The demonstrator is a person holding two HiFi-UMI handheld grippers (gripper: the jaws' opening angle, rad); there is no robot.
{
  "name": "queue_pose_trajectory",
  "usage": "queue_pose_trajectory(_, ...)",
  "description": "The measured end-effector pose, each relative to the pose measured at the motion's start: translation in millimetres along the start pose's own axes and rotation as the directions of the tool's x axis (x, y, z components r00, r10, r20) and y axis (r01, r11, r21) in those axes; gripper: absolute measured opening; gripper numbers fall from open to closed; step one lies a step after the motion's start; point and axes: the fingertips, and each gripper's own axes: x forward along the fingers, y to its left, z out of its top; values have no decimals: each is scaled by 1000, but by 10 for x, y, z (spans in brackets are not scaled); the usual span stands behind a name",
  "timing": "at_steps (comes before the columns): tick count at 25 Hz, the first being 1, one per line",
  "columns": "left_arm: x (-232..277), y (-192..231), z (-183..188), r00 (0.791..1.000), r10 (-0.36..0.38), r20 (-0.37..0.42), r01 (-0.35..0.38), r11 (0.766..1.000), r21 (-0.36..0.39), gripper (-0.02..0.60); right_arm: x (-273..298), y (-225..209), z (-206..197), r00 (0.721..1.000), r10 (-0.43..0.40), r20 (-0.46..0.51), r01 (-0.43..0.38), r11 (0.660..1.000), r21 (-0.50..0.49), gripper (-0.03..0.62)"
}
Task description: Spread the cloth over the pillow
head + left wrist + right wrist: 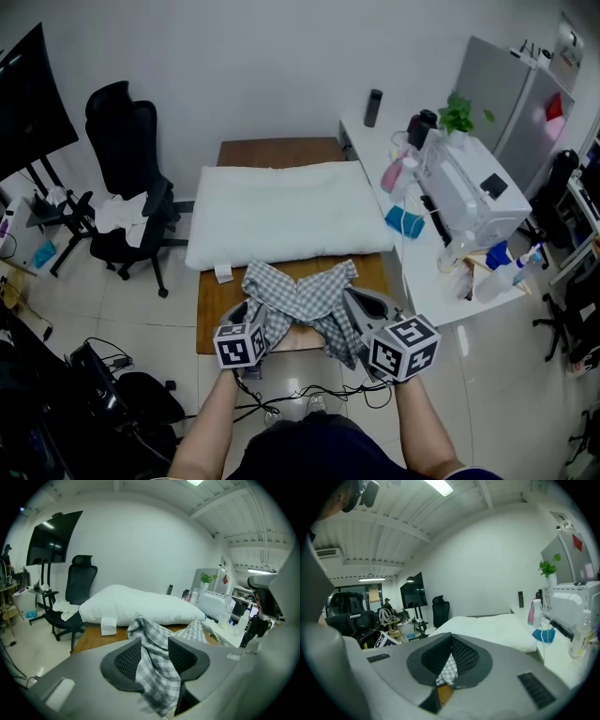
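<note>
- Two grippers show low in the head view, side by side at the near edge of a brown table (277, 151). The left gripper (251, 317) and right gripper (357, 307) each meet one near end of a grey checked cloth (304, 294). The cloth lies bunched on the table's near part, its far edge just short of the white pillow (286, 212). The pillow lies across the middle of the table and none of the cloth covers it. A black office chair (127, 178) stands on the floor to the left, and a white counter (419, 286) runs along the right.
- Left gripper view: the left gripper (154, 656) has its jaws spread wide. A fold of the cloth (157, 672) hangs loose in the gap between the pads, unpinched. Beyond it the cloth trails over the table (89, 637) towards the pillow (140, 604).
- Right gripper view: the right gripper (451, 661) has its jaws clenched together on a small tuft of the cloth (449, 671). The pillow (487, 626) lies ahead of it.
</note>
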Motion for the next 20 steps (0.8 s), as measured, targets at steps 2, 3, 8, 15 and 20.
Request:
queue_pose_trajectory(2,39,97,5,1000,27,-6,-27,1000,-9,189,-4,-28,-15,1000,-5,-5,5,1000,2,8)
queue_pose_trajectory(3,60,147,12,999,40,-10,-40,999,-13,189,-6,-46,-20,1000,-7,-7,7,1000,3,8)
queue_pose_trajectory(8,168,255,29,998,53,-35,-53,999,-12,189,4,-123,-40,1000,-16,-16,16,1000,9,8)
queue_pose_trajectory(15,338,435,114,996,82,-44,-83,996,-16,189,55,-225,-66,999,-35,-27,35,999,18,8)
queue_pose_trajectory(20,545,527,107,993,89,-82,-88,996,17,179,82,-331,-103,998,-51,-40,53,998,29,8)
